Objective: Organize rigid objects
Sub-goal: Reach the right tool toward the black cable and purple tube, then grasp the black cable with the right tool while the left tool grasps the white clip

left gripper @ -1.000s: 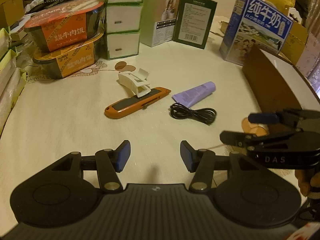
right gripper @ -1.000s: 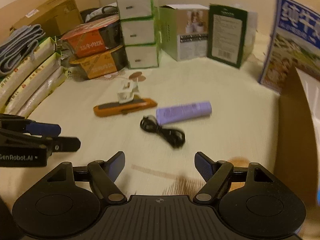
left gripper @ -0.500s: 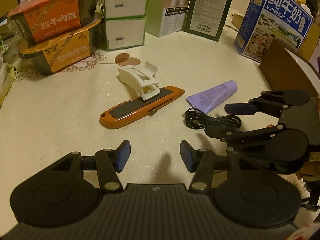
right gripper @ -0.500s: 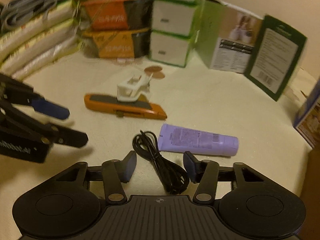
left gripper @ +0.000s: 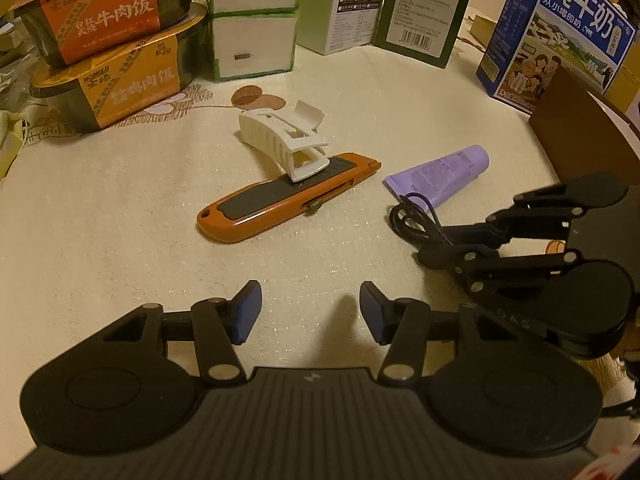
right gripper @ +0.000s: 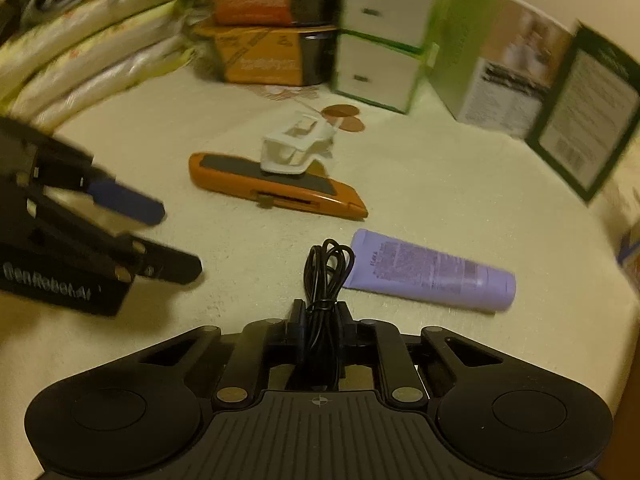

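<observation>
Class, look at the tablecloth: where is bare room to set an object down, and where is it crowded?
Bare cloth lies left of the knife, below the meal boxes, and between the knife and the left gripper. More lies between the tube and the cartons. It is crowded where the clip, knife, tube and cable cluster by the right gripper.

A rough, woven cream cloth (left gripper: 120,216) covers the bench. The utility knife (left gripper: 286,202) is glossy orange plastic with matt black inlay; the hair clip (left gripper: 282,140) smooth white plastic. The purple tube (left gripper: 440,178) looks satiny, the black cable (right gripper: 324,276) rubbery, the milk carton (left gripper: 556,28) glossy printed card.
</observation>
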Demonstrator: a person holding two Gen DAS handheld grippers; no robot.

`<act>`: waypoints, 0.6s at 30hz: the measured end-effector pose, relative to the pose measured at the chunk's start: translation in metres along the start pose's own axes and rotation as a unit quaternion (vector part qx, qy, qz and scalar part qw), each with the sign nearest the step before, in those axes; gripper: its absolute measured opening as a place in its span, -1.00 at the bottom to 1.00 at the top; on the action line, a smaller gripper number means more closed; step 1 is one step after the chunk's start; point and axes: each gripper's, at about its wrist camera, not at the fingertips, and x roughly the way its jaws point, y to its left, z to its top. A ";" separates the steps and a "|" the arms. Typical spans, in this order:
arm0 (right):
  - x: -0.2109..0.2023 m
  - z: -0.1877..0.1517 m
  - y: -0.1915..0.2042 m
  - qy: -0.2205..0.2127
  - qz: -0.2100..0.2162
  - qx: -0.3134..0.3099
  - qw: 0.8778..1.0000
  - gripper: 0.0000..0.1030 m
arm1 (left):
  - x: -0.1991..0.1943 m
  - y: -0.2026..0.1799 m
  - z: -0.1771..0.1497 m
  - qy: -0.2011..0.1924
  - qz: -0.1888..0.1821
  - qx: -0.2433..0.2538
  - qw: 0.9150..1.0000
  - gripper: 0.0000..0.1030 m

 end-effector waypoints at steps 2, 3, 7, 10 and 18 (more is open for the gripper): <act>-0.006 -0.001 -0.004 -0.009 0.001 0.034 0.999 -0.80 | -0.001 -0.001 0.002 -0.005 -0.002 0.001 1.000 -0.05; -0.010 -0.002 -0.006 -0.014 0.000 0.050 0.999 -0.80 | -0.002 -0.001 0.004 -0.008 -0.003 0.002 1.000 -0.05; -0.026 -0.001 -0.020 -0.040 -0.002 0.125 0.991 -0.80 | -0.003 -0.002 0.014 -0.027 -0.003 0.003 1.000 -0.05; -0.035 0.000 -0.034 -0.055 -0.008 0.170 0.984 -0.80 | -0.001 -0.003 0.027 -0.042 0.004 0.003 0.999 -0.04; -0.046 -0.007 -0.060 -0.061 -0.037 0.228 0.971 -0.80 | 0.020 -0.010 0.061 -0.075 0.033 0.015 0.996 -0.01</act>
